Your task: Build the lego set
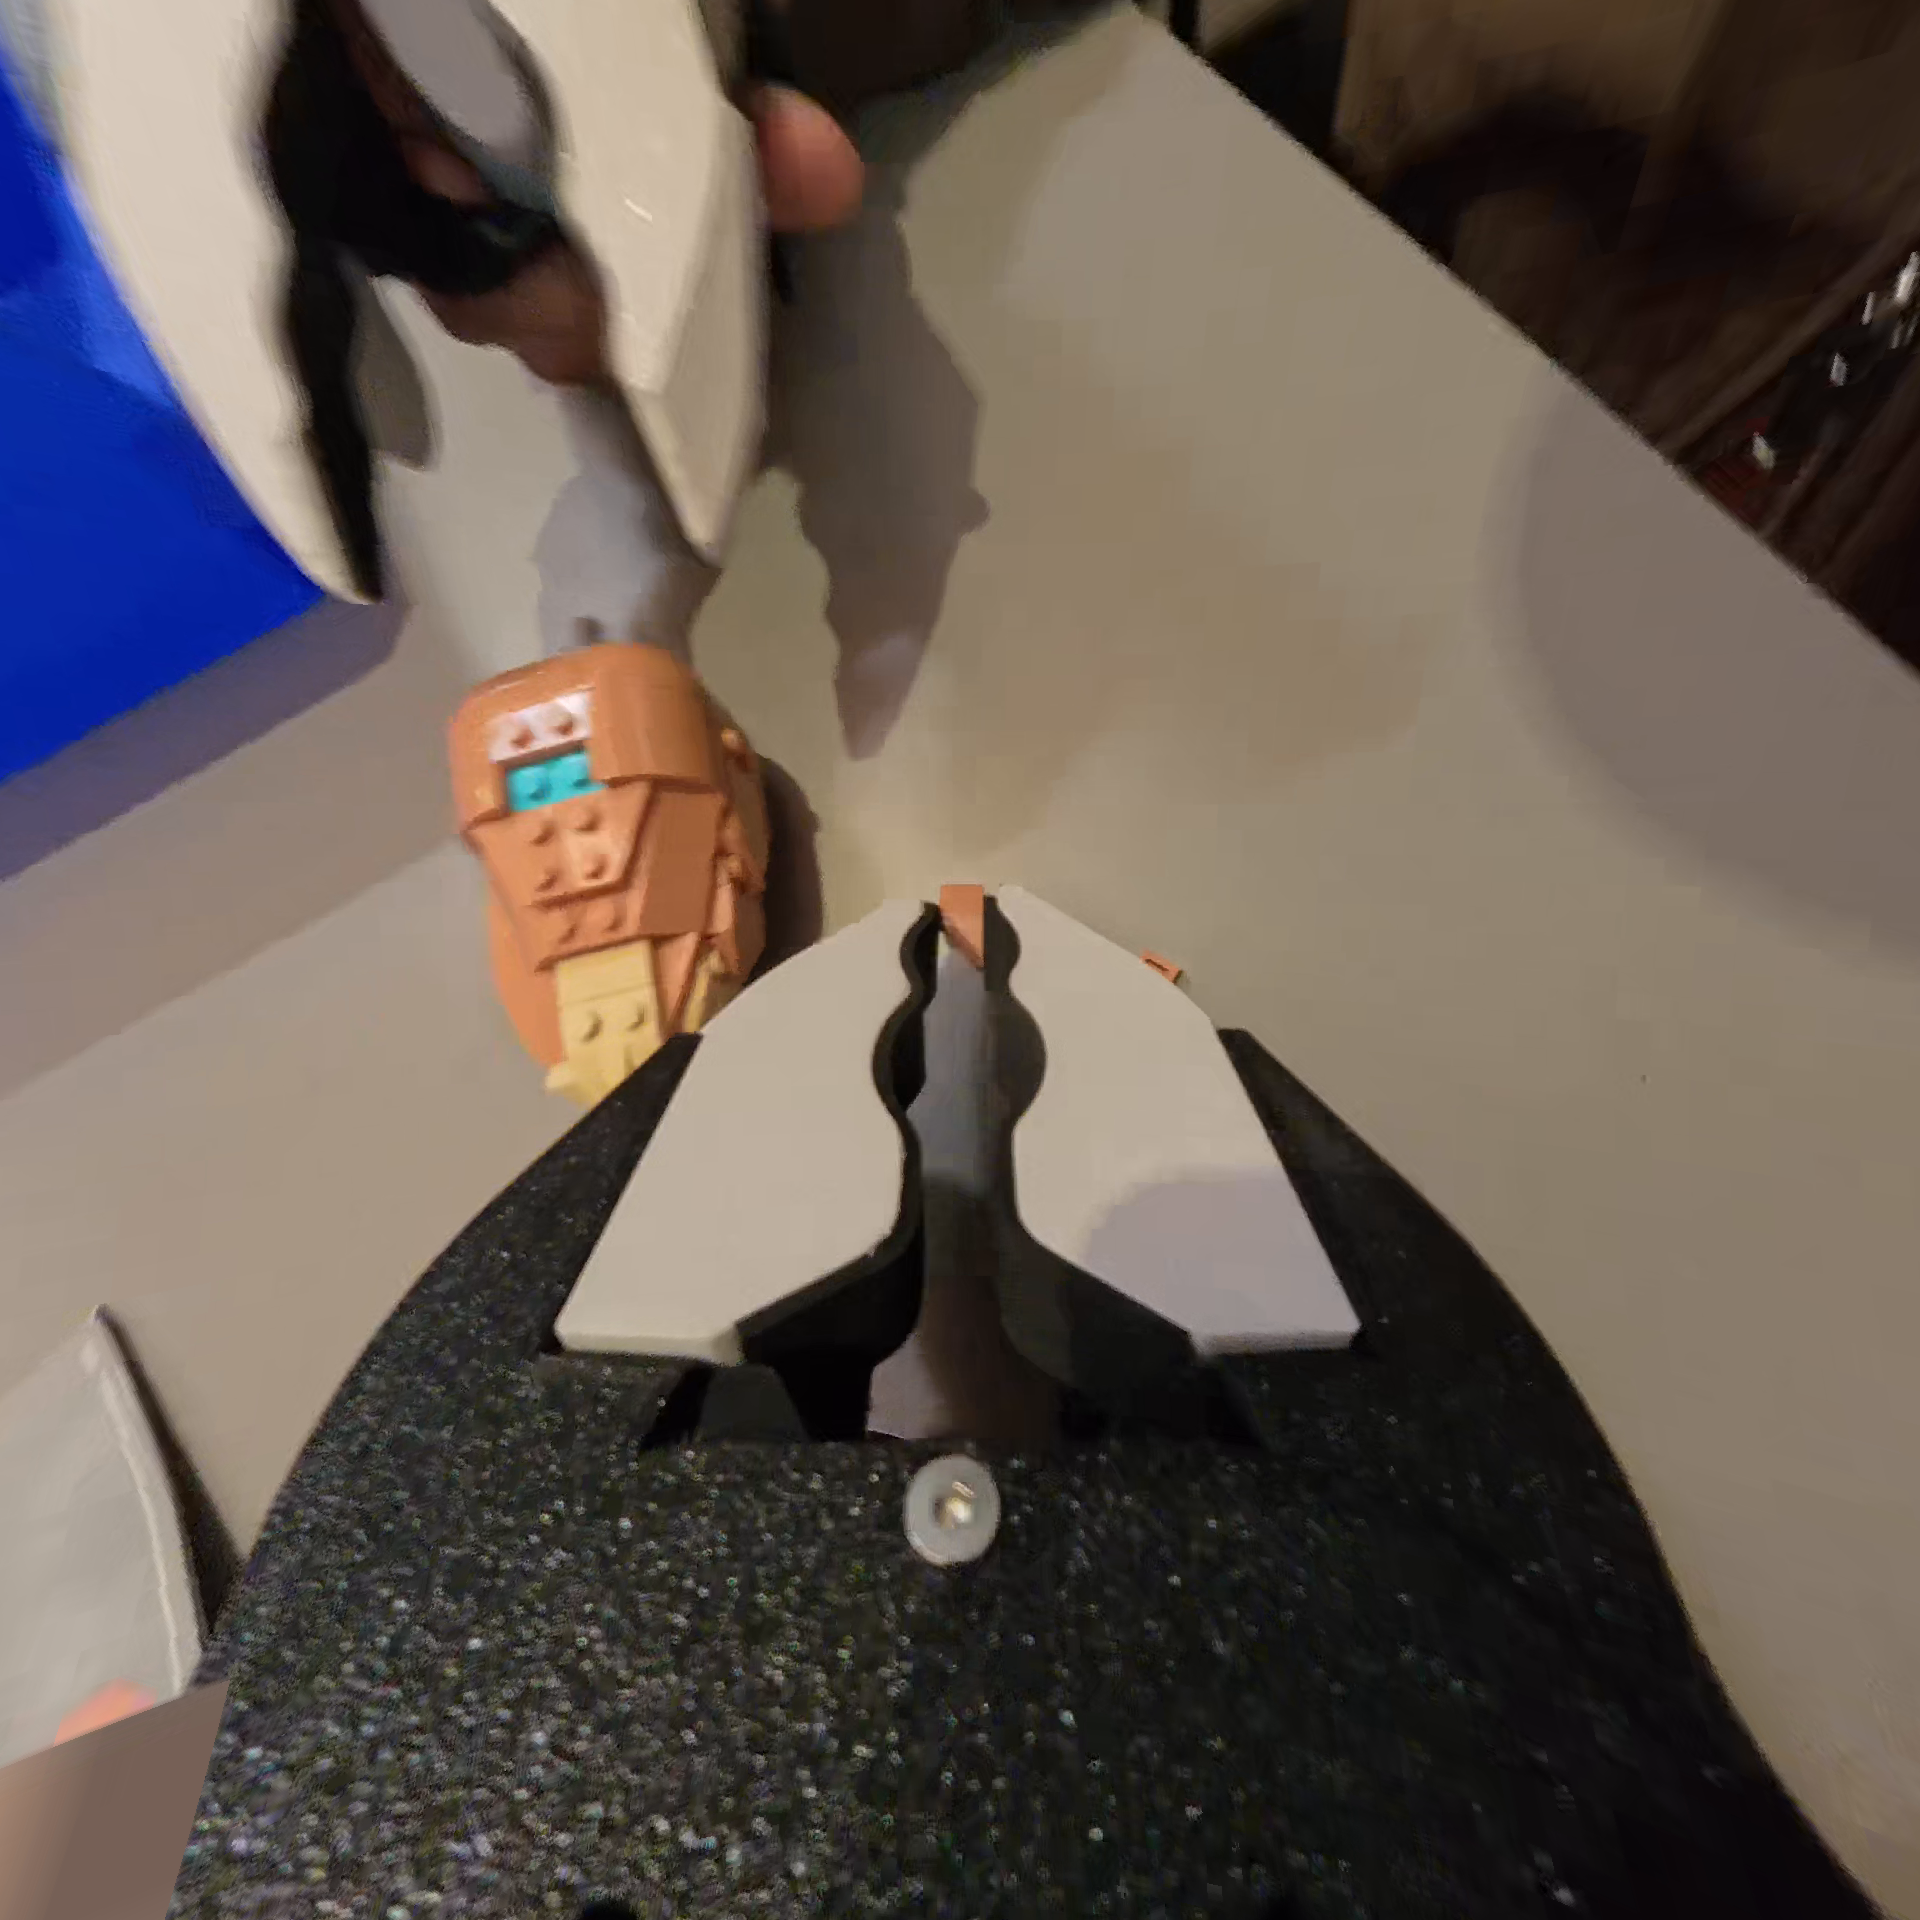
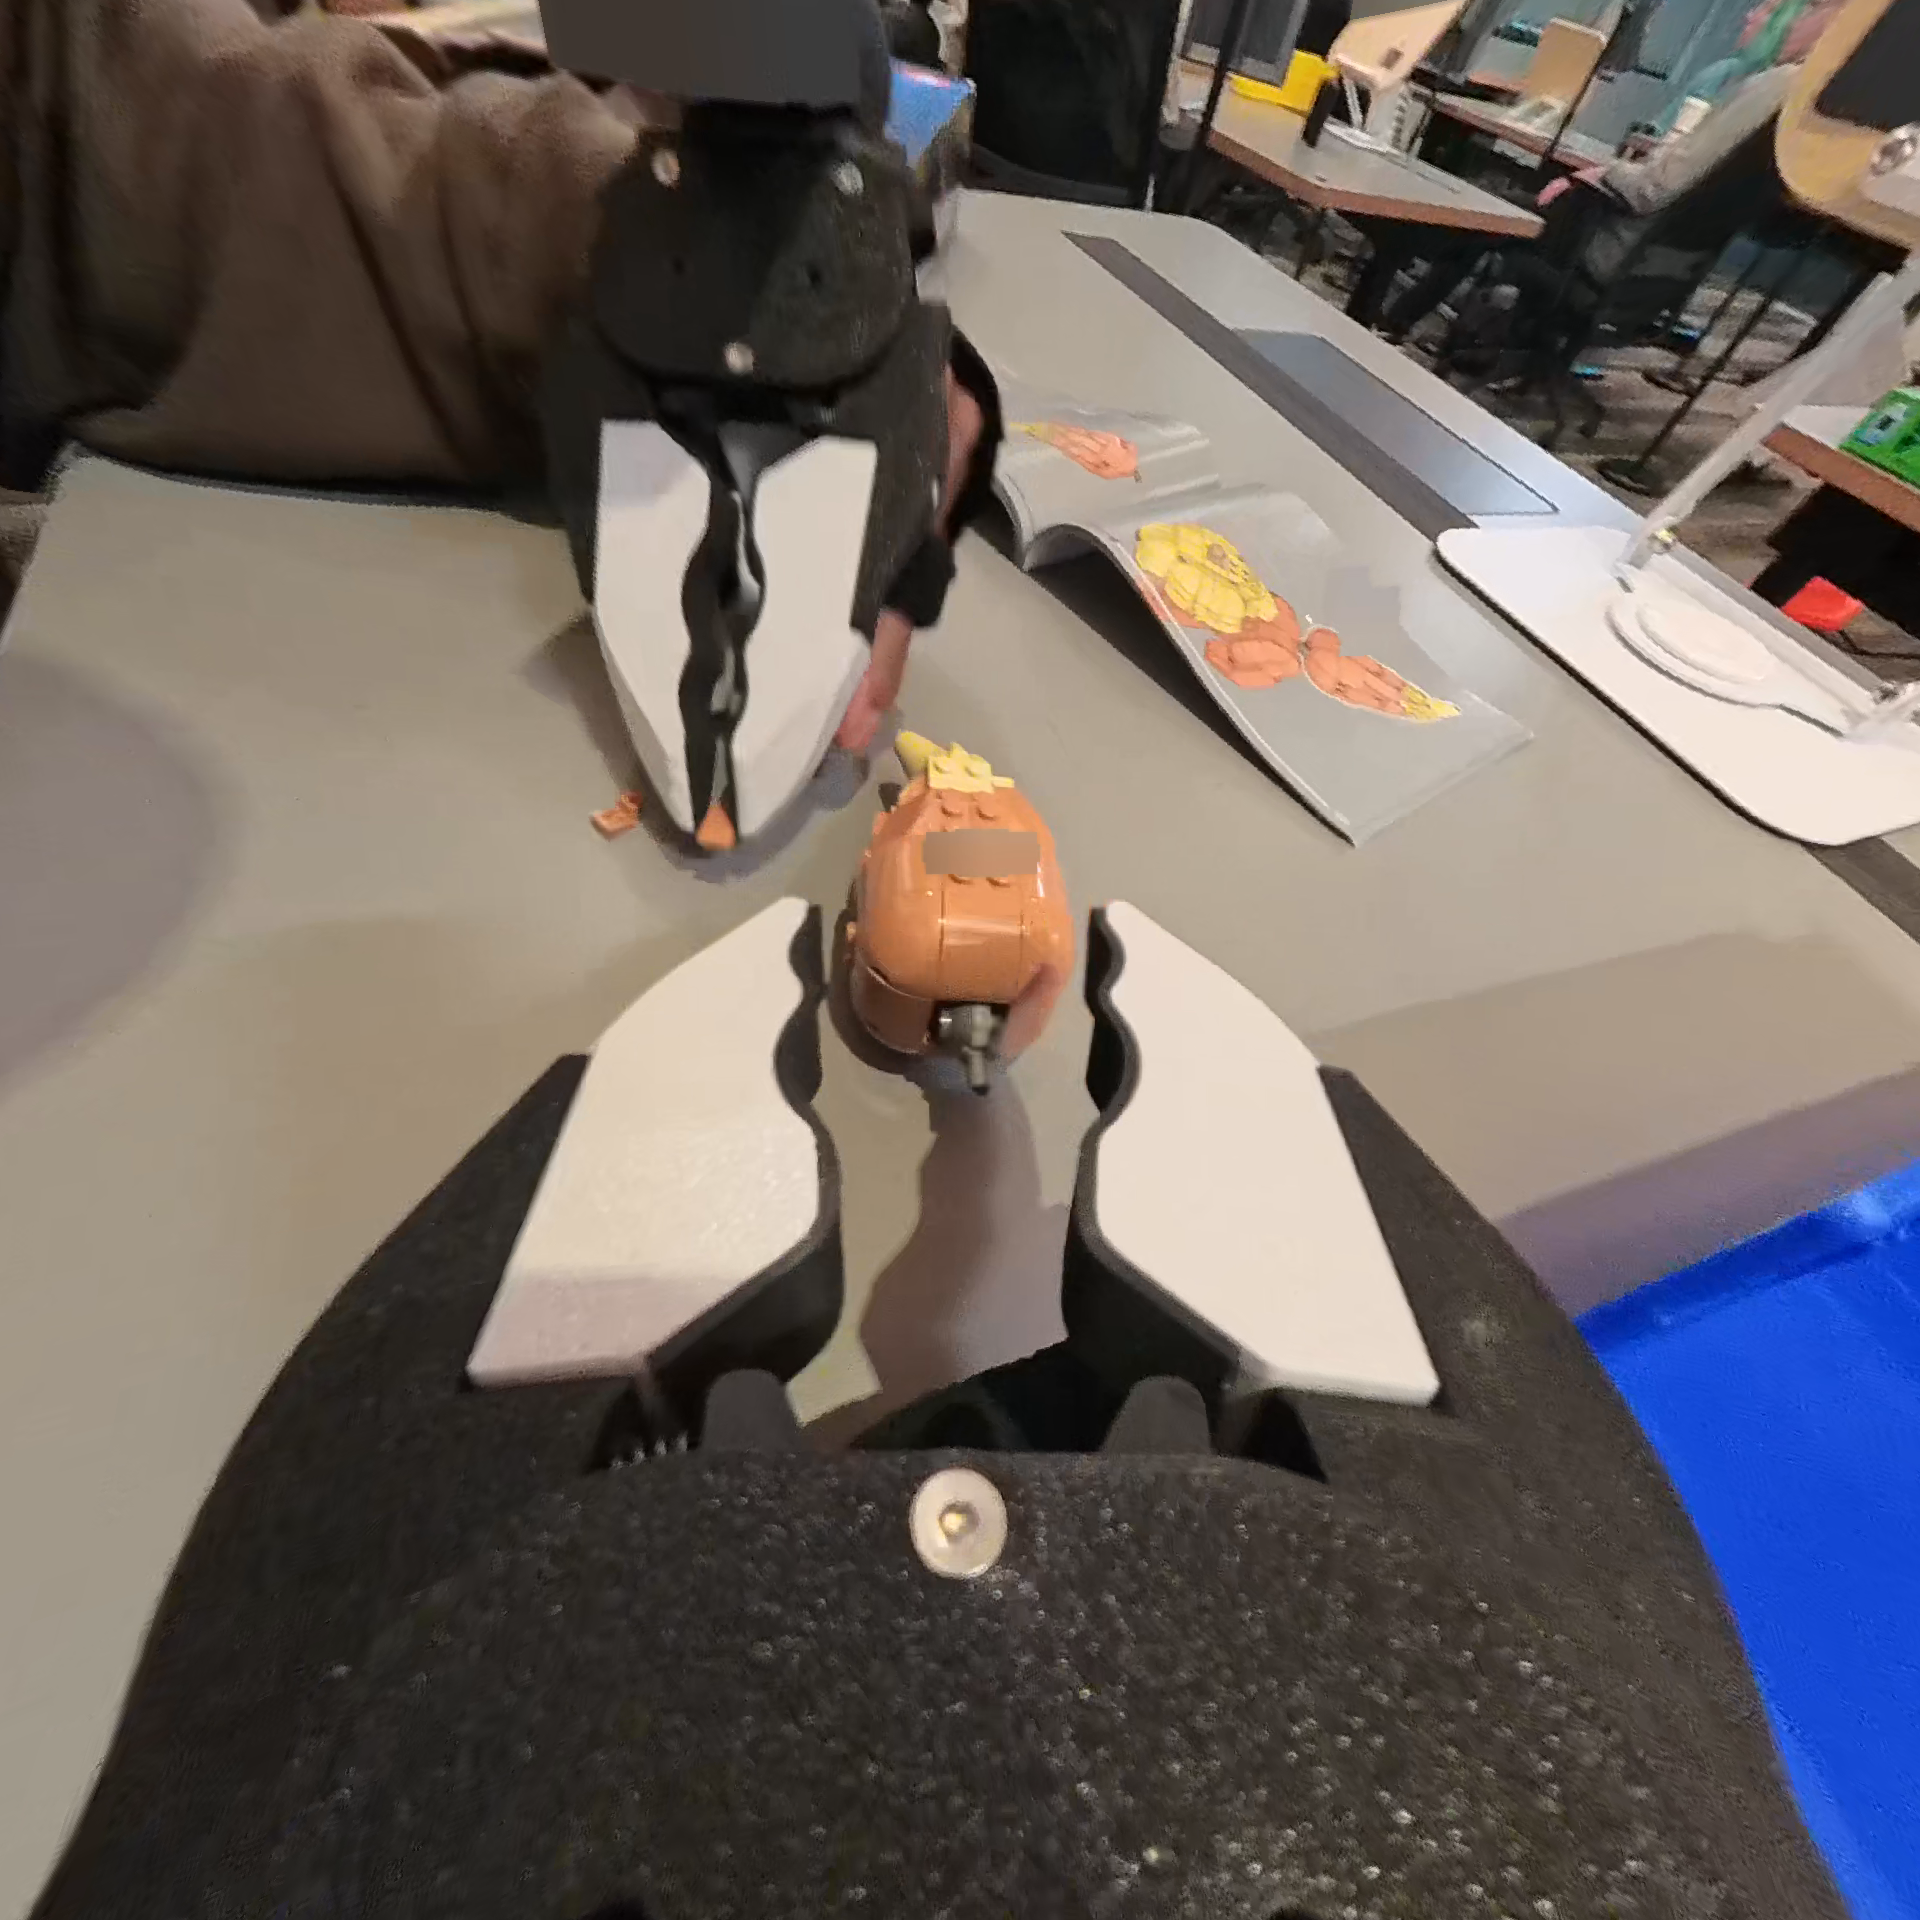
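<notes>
A brown and tan lego model [image 1: 608, 873] lies on the grey table, with a teal brick in its top; it also shows in the right wrist view [image 2: 956, 914], a grey pin sticking out of its near end. My left gripper [image 1: 961, 902] is shut on a small brown piece [image 1: 964, 920], just right of the model; it also shows in the right wrist view [image 2: 717, 826]. My right gripper [image 2: 951, 920] is open, its fingertips on either side of the model's near end; it shows blurred in the left wrist view [image 1: 540, 571]. Another small brown piece [image 2: 618, 814] lies beside the left gripper's tip.
An open instruction booklet [image 2: 1278, 644] lies beyond the model on the right. A white lamp base [image 2: 1704, 665] stands at far right. A blue bin [image 2: 1787, 1455] sits at the near right, also in the left wrist view [image 1: 114, 520]. A person's sleeve [image 2: 312, 260] crosses the far left. Left tips to right tips: about 9 centimetres.
</notes>
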### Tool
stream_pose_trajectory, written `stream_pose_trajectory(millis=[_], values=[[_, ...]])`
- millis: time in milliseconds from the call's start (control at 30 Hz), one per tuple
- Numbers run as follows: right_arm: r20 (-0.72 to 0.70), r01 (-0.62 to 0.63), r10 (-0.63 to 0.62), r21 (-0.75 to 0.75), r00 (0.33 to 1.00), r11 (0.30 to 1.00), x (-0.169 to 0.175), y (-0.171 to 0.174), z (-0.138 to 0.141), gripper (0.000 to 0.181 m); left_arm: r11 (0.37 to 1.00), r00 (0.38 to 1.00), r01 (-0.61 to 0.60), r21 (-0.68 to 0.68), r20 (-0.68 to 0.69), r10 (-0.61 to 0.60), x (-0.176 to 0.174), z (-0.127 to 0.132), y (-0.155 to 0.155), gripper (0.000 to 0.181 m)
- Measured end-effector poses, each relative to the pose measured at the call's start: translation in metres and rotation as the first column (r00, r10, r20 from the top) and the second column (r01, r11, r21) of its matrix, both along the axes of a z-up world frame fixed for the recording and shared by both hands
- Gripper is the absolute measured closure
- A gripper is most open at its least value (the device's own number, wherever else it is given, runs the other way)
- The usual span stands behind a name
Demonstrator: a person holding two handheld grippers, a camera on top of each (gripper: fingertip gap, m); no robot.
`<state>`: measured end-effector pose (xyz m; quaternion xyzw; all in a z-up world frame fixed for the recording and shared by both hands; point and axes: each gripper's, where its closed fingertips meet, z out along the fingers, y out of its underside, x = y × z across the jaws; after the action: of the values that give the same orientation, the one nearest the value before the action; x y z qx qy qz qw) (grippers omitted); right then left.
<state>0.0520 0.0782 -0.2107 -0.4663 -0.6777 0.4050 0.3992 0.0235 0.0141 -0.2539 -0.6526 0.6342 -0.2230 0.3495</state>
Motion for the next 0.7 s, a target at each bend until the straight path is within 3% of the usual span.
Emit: stream_pose_trajectory(millis=[33, 133, 267, 400, 700], values=[[0.011, 0.015, -0.015, -0.013, 1.000, 1.000, -0.001, 0.001, -0.002, 0.130, 0.999, 0.998, -0.042, -0.001, 0.057, 0.042, -0.003, 0.009, 0.002, 0.173], [0.067, 0.053, -0.049, -0.057, 0.997, 0.997, -0.008, 0.003, -0.008, 0.115, 0.976, 0.956, -0.217, 0.011, 0.204, 0.211, -0.019, 0.034, 0.017, 0.173], [0.186, 0.077, -0.072, -0.016, 0.980, 0.997, -0.016, 0.001, -0.026, 0.102, 0.925, 0.888, -0.380, -0.017, 0.273, 0.370, -0.036, 0.042, 0.032, 0.173], [0.249, 0.104, -0.115, 0.056, 0.962, 0.993, -0.020, 0.002, -0.037, 0.100, 0.911, 0.879, -0.412, -0.011, 0.256, 0.401, -0.037, 0.035, 0.037, 0.173], [0.319, 0.081, -0.096, 0.062, 0.943, 0.995, -0.030, -0.001, -0.047, 0.098, 0.904, 0.868, -0.425, -0.041, 0.265, 0.420, -0.035, 0.032, 0.044, 0.173]])
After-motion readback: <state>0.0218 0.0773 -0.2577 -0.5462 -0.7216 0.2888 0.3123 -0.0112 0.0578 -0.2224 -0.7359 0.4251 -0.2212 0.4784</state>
